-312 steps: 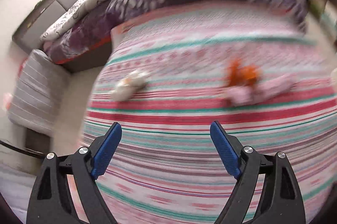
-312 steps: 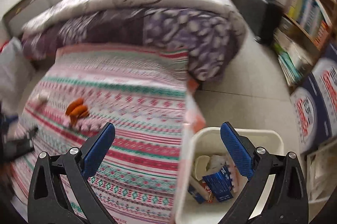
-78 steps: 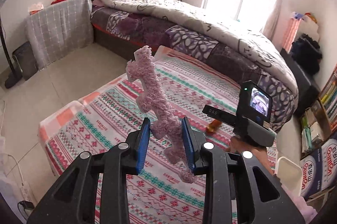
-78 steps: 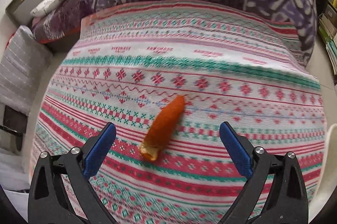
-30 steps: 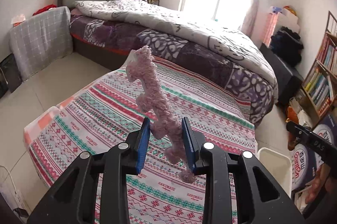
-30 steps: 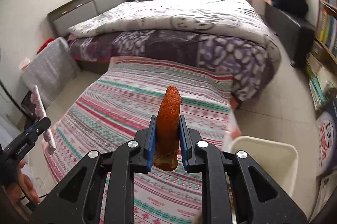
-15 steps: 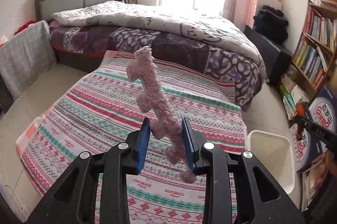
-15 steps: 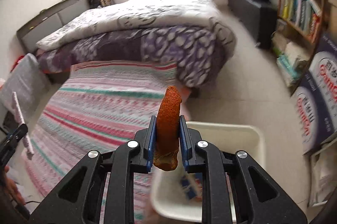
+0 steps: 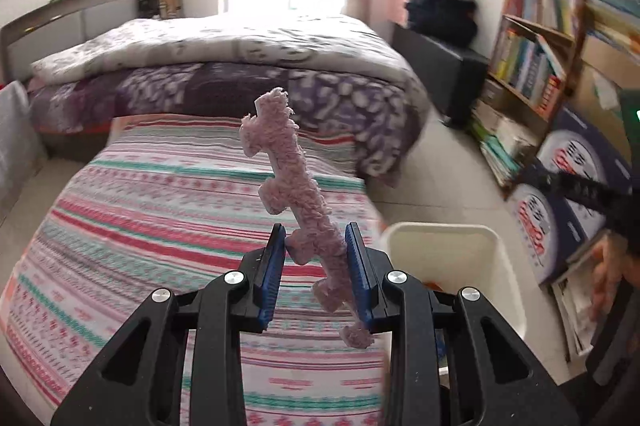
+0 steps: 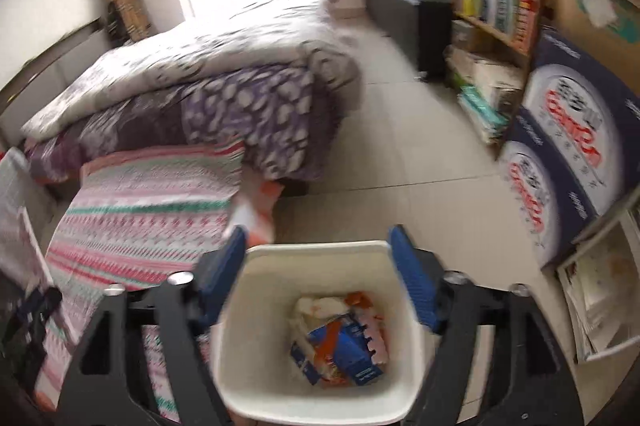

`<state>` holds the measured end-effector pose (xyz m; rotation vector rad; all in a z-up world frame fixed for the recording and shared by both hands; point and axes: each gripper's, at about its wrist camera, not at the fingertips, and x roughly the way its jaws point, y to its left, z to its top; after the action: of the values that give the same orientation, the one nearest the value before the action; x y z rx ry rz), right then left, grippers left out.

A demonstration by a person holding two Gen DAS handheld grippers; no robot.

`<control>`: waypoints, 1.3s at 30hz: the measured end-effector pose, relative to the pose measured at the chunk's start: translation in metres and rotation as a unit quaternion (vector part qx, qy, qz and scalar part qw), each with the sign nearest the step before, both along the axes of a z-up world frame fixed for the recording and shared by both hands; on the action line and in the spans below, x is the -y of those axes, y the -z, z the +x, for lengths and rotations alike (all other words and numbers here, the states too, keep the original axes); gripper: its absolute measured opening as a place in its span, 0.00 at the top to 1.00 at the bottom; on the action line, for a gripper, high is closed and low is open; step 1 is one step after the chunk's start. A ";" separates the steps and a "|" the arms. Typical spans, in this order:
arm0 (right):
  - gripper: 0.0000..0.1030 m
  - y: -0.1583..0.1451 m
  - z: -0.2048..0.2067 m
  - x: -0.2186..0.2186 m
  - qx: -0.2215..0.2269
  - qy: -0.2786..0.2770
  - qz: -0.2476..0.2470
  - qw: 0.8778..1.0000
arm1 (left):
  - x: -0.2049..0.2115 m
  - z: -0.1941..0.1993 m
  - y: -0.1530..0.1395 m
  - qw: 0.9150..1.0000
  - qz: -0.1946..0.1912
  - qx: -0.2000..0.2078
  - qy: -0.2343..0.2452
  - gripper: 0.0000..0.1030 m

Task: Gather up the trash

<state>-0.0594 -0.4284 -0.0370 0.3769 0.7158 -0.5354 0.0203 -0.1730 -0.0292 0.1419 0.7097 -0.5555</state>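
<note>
One piece of trash in hand: pink foam strip, notched edges, fuzzy surface. Looks very light and soft, likely bends and crumbles if squeezed hard, so a light pinch low on its length suits it. Left gripper jaws clenched on the strip's lower third; most of it sticks up and away, a short tail hangs below the pads, over the near right corner of the striped bed. White bin sits on the floor just off that corner. Right gripper hangs directly above the bin, jaws opening, nothing between them. Wrappers and cartons lie on the bin bottom. Strip not yet over the bin.
</note>
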 end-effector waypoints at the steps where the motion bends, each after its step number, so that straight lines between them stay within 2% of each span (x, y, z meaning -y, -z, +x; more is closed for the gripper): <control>1: 0.16 0.000 -0.005 0.006 0.004 0.017 0.000 1.000 | 0.006 -0.001 0.002 1.000 0.000 -0.002 0.007 0.69; 4: 0.10 0.001 -0.017 0.024 0.006 0.059 0.003 0.998 | 0.030 -0.007 0.012 0.999 0.003 -0.013 0.033 0.69; 8: 0.08 0.003 -0.029 0.042 0.011 0.098 0.014 0.995 | 0.060 -0.010 0.027 0.997 -0.006 -0.040 0.067 0.69; 10: 0.08 0.002 -0.033 0.046 0.018 0.110 0.017 0.994 | 0.077 -0.011 0.039 0.993 -0.018 -0.073 0.092 0.53; 11: 0.08 0.001 -0.034 0.048 0.022 0.114 0.017 0.993 | 0.083 -0.011 0.045 0.991 -0.024 -0.086 0.097 0.37; 14: 0.08 -0.003 -0.036 0.045 0.029 0.118 0.008 0.993 | 0.090 -0.010 0.054 0.988 -0.030 -0.110 0.099 0.33; 16: 0.07 -0.007 -0.036 0.041 0.036 0.116 -0.005 0.993 | 0.084 -0.007 0.052 0.989 -0.029 -0.112 0.091 0.29; 23: 0.07 -0.027 -0.025 0.000 0.053 0.069 -0.059 0.994 | 0.024 -0.005 0.022 0.998 -0.009 -0.055 0.014 0.19; 26: 0.07 -0.039 -0.015 -0.039 0.071 0.017 -0.083 0.994 | -0.012 -0.010 -0.002 0.999 0.009 0.007 -0.052 0.10; 28: 0.07 -0.047 -0.008 -0.070 0.074 -0.020 -0.120 0.990 | -0.033 -0.015 -0.018 0.994 0.019 0.052 -0.094 0.06; 30: 0.07 -0.054 -0.004 -0.100 0.081 -0.045 -0.148 0.985 | -0.052 -0.023 -0.032 0.985 0.028 0.101 -0.135 0.06; 33: 0.07 -0.061 -0.003 -0.142 0.104 -0.077 -0.169 0.977 | -0.086 -0.043 -0.047 0.964 0.024 0.184 -0.192 0.06; 34: 0.07 -0.062 -0.003 -0.155 0.107 -0.083 -0.182 0.974 | -0.093 -0.043 -0.048 0.961 0.026 0.185 -0.205 0.06; 36: 0.07 -0.061 -0.006 -0.172 0.105 -0.096 -0.199 0.970 | -0.112 -0.041 -0.048 0.958 0.039 0.148 -0.244 0.06; 39: 0.07 -0.051 -0.018 -0.181 0.107 -0.102 -0.192 0.970 | -0.131 -0.041 -0.044 0.960 0.020 0.104 -0.259 0.06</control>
<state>-0.0777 -0.2470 0.0140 -0.0036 0.4226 -0.4179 -0.0206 -0.0421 0.0147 0.0462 0.5233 -0.0221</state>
